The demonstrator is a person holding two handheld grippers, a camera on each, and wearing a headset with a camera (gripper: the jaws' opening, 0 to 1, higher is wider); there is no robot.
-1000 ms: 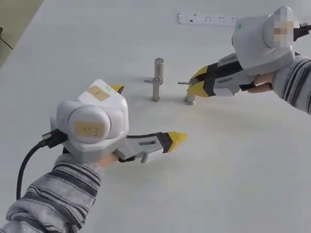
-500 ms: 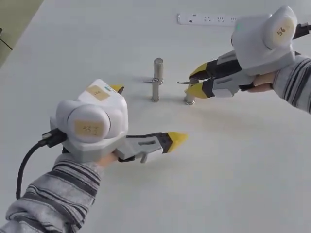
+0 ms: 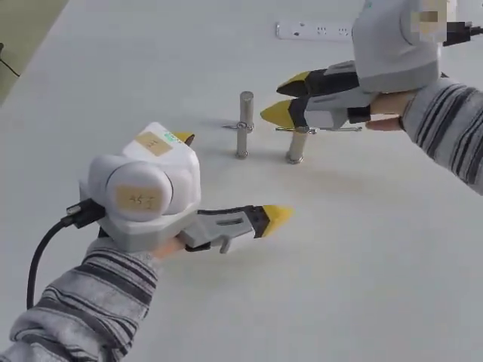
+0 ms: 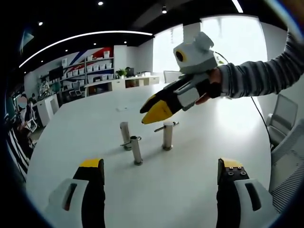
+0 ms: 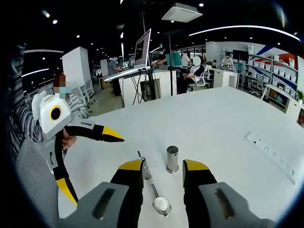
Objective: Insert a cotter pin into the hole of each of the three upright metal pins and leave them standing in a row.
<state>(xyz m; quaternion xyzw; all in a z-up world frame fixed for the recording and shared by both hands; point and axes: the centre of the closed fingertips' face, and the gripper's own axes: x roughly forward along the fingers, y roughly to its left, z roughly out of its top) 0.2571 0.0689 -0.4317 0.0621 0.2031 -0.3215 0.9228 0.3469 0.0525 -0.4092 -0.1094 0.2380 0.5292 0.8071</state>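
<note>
Three upright metal pins stand on the white table (image 3: 362,271). The right pin (image 3: 297,145) carries a cotter pin (image 3: 332,129) through its top, also seen as the pin (image 4: 167,137) and from above (image 5: 161,204). The front left pin (image 3: 241,143) holds a cotter pin (image 3: 231,126). Directly behind it is a bare pin (image 3: 247,104), (image 5: 172,159). My right gripper (image 3: 283,98) hovers open just above the right pin, holding nothing. My left gripper (image 3: 228,177) rests low in front of the pins, jaws wide open and empty, pointing at them (image 4: 161,164).
A white power strip (image 3: 313,30) lies at the table's far edge. A black cable (image 3: 41,253) trails from the left gripper. Bare tabletop spreads in front and to the right. Office desks, shelves and seated people are beyond the table.
My right gripper opened, let go of the cotter pin in the right pin, and rose up and to the left. The left gripper stayed put.
</note>
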